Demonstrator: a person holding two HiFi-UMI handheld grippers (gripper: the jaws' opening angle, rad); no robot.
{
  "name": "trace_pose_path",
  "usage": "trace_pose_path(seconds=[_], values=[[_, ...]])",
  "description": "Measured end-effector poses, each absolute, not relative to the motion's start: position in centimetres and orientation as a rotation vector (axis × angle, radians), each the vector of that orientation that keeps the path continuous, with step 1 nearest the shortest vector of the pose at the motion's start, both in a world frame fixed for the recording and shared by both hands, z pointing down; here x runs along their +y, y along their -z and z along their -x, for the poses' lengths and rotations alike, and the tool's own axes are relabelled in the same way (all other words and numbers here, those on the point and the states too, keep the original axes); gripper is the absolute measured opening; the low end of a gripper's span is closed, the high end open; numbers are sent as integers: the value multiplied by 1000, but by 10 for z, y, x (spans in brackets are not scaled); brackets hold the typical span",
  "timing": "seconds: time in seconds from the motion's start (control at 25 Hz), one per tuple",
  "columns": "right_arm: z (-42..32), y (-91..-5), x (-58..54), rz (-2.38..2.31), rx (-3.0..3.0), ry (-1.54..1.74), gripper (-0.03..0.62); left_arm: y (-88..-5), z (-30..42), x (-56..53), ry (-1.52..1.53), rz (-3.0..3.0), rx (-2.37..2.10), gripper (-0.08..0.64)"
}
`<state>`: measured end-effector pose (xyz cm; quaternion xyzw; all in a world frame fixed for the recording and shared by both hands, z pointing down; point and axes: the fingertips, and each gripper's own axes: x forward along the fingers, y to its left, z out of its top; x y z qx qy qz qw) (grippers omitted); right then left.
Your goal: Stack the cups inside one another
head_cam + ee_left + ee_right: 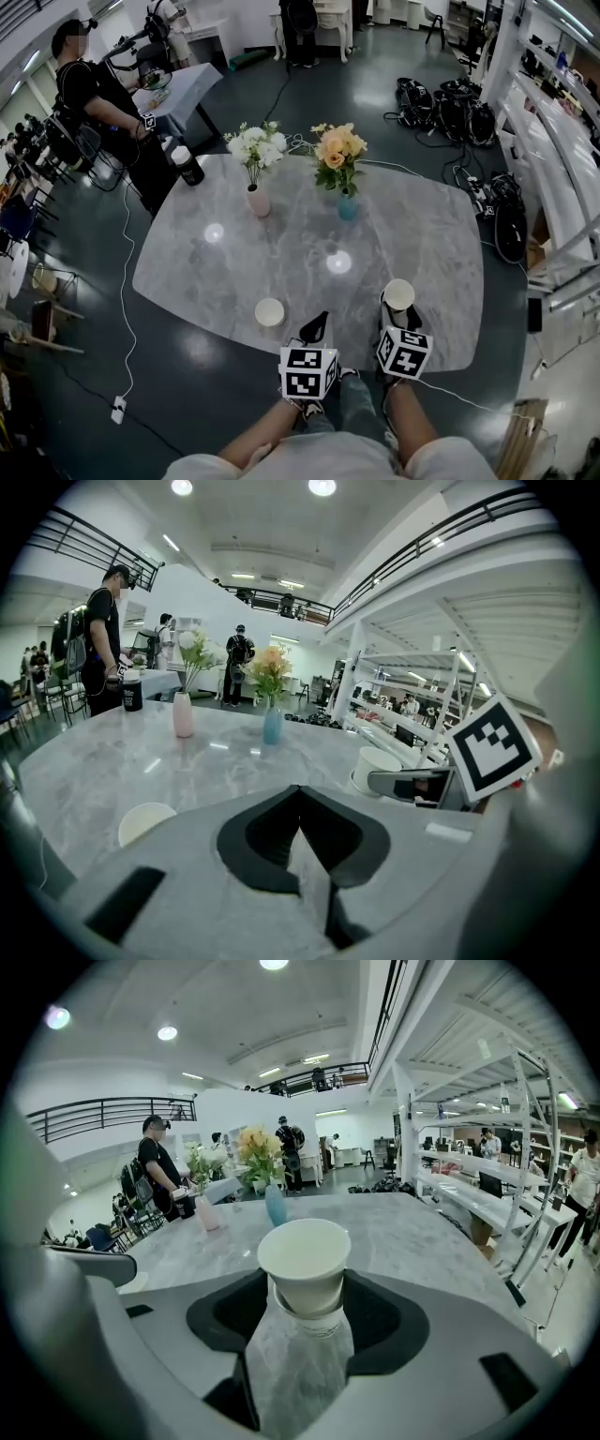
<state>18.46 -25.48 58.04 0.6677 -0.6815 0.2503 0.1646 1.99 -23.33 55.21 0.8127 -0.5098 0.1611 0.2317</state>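
Marble table (281, 253) — right gripper (399, 315) clamps nested cups (304, 1265) (left gripper (316, 328) closed).

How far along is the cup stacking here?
Done: a nested pair of white paper cups, one inside the other. In hand: the right gripper clamps that pair. Remaining: a third white paper cup stands alone on the grey marble table, beside the shut, empty left gripper.

A grey marbled counter (234, 253) carries 2 vases near its far edge: a pink vase (259, 201) of white flowers and, just to its right, a blue vase (348, 206) of orange blooms. A black bottle (187, 166) stands at the far left rim. Beyond, a person in black (94, 94) stands; black bags (441, 108) lie on the floor.
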Motion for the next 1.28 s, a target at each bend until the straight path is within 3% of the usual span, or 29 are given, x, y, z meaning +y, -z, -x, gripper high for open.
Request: trace_pose_path(seconds=[0.96, 1.28], values=[[-202, -556, -244, -1939, -1953, -662, 227, -542, -27, -226, -401, -2235, -1426, -5], [-212, -535, -239, -1974, -1941, -573, 56, -531, -28, -224, -369, -2249, -1444, -5]])
